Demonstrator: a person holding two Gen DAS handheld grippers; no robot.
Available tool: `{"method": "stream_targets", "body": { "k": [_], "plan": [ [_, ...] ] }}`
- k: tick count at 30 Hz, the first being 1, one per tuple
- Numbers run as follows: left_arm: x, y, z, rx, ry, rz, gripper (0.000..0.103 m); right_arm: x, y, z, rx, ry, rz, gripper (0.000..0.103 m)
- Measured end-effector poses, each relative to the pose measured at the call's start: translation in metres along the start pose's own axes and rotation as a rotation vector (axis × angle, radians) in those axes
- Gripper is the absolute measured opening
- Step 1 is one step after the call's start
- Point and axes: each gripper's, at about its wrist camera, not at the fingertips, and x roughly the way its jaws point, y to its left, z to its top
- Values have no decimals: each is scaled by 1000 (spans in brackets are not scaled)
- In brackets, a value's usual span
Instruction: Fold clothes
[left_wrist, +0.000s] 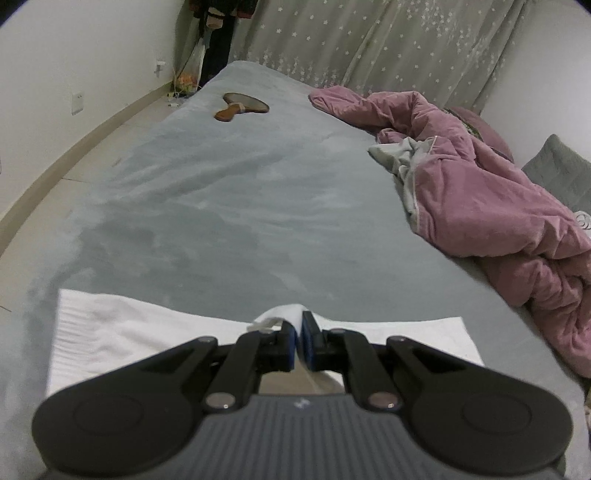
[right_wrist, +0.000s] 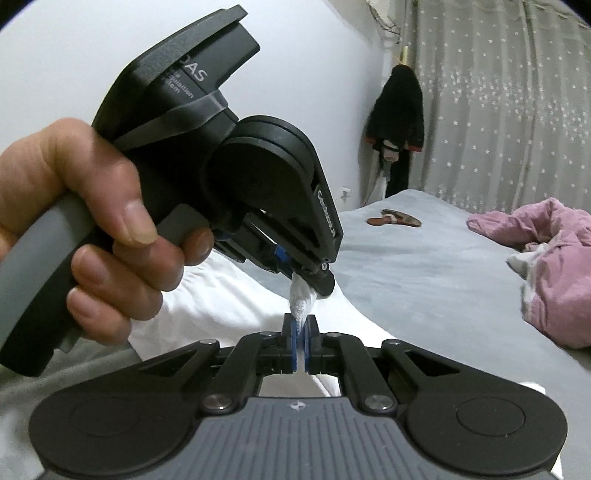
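Here, white garment (left_wrist: 110, 332) bunched between both closed fingers, left gripper (left_wrist: 299, 338), right gripper (right_wrist: 300, 345).

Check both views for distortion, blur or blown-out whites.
Left wrist view: fisheye bends the skirting; white cloth nearly blown out; pink quilt sharp. Right wrist view: close hand soft, curtain curved at the edge, black corners from the lens.

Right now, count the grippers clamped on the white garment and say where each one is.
2. The left gripper pinches a bunched bit of the white garment from above; the right gripper clamps the same bunch just below it, nearly touching. None appear hidden.
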Motion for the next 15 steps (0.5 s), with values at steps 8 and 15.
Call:
{"method": "stream_targets", "body": {
  "k": [8,15],
  "plan": [
    [-14,32,0,8,-10,38,5,19,26,10,-27,-5,34,5],
    [-24,57,0,19,-2,84,5,34,56,15,-35,-7,66,5]
  ]
}}
